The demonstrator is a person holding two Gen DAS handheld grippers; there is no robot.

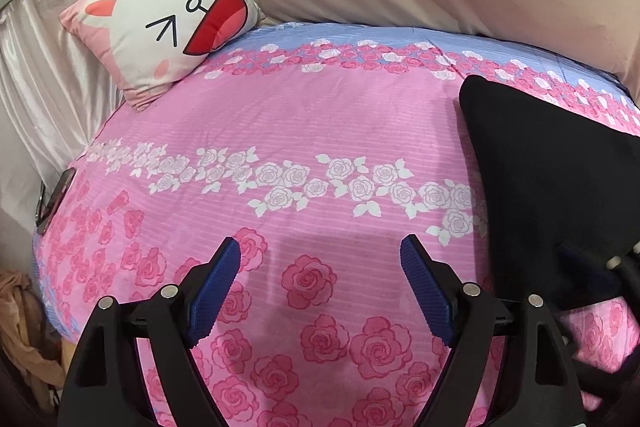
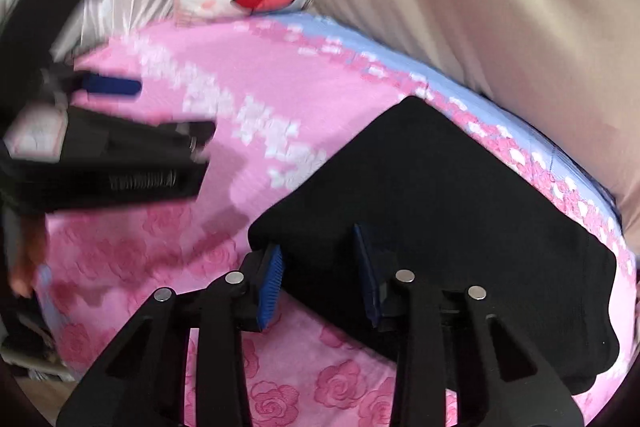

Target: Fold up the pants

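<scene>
Pants (image 2: 440, 211), black and already folded into a compact flat rectangle, lie on the bed directly under and ahead of the right tongs (image 2: 320, 287), whose jaws stand partly apart over the near edge with no cloth visibly pinched. Well off to their left, the left tongs (image 1: 320, 287) hang wide apart and empty above the rose-print bedspread (image 1: 320, 107). Folding looks nearly finished; perhaps one last fold or smoothing is left.

Rose-print bed (image 1: 320, 115) carries folded black pants (image 2: 440, 195); cat pillow (image 1: 168, 15).
</scene>
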